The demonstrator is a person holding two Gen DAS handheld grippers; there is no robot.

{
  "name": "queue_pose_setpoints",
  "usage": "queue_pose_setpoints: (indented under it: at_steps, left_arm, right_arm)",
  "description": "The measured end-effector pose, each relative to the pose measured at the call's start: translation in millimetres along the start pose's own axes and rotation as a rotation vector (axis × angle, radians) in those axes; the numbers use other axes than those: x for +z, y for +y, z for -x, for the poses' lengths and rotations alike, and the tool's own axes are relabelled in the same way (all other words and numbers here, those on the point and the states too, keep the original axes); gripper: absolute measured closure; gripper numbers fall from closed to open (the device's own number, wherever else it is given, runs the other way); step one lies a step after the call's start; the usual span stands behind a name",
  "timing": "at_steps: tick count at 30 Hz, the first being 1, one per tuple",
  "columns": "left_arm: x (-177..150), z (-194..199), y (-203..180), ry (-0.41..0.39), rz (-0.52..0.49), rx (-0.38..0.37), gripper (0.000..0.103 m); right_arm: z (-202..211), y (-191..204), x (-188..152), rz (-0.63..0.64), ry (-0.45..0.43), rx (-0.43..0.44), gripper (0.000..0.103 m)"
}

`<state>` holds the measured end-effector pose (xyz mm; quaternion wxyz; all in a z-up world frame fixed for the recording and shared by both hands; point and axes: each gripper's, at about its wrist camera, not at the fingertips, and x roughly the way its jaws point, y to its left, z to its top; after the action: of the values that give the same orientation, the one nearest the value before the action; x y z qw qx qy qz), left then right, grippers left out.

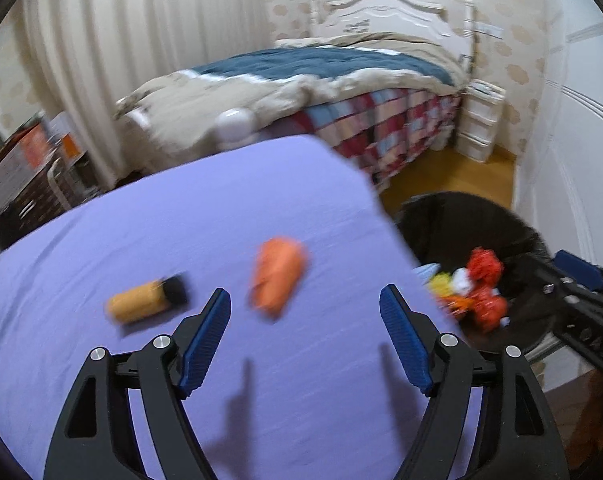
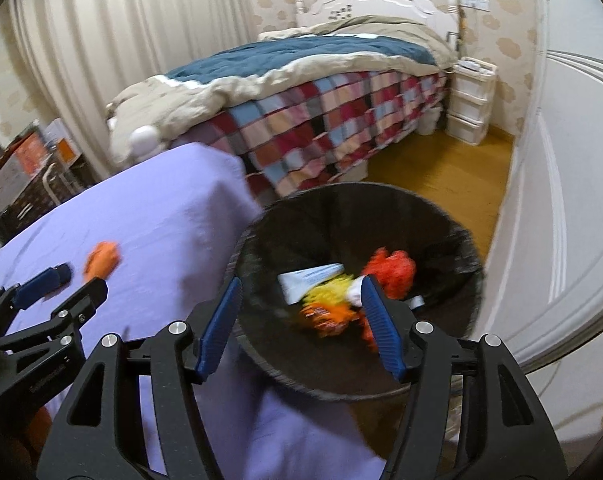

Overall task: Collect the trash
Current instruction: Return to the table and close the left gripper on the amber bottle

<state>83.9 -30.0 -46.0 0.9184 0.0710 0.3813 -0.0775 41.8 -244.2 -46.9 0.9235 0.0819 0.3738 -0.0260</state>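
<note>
My left gripper (image 1: 305, 292) hangs open over the purple tablecloth (image 1: 221, 200) with nothing between its blue pads. Just ahead of it lies a crumpled orange wrapper (image 1: 279, 276), and to the left a tan cylinder with a black cap (image 1: 145, 300). My right gripper (image 2: 301, 280) is open and empty above the black trash bin (image 2: 341, 208). In the bin lie red (image 2: 393, 268), yellow (image 2: 329, 292) and orange (image 2: 329, 316) scraps and a white paper (image 2: 309, 276). The right wrist view also shows the left gripper (image 2: 79, 280) beside the orange wrapper (image 2: 101, 262).
The bin (image 1: 461, 216) stands on the floor off the table's right edge, next to a white door (image 2: 561, 200). Beyond the table are a bed (image 2: 301, 80) with a patchwork cover, a white drawer unit (image 2: 469, 100) and cluttered shelves (image 1: 33, 168) at the left.
</note>
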Motion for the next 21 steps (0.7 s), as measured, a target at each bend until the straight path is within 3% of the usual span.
queue_pose_setpoints:
  at_steps: [9,16,21]
  left_arm:
    - [-31,5,75,0.046,0.101,0.131,0.028]
    - [-22,-6,94,0.035,0.073,0.171,0.028]
    - [-11,-26,107,0.068,0.076,0.141,0.028]
  right_arm:
    - [0,68,-14,0.122,0.030,0.087,0.042]
    - [-4,93,-18,0.175,0.051,0.094,0.042]
    - [-8,101,-17,0.182,0.064,0.092,0.041]
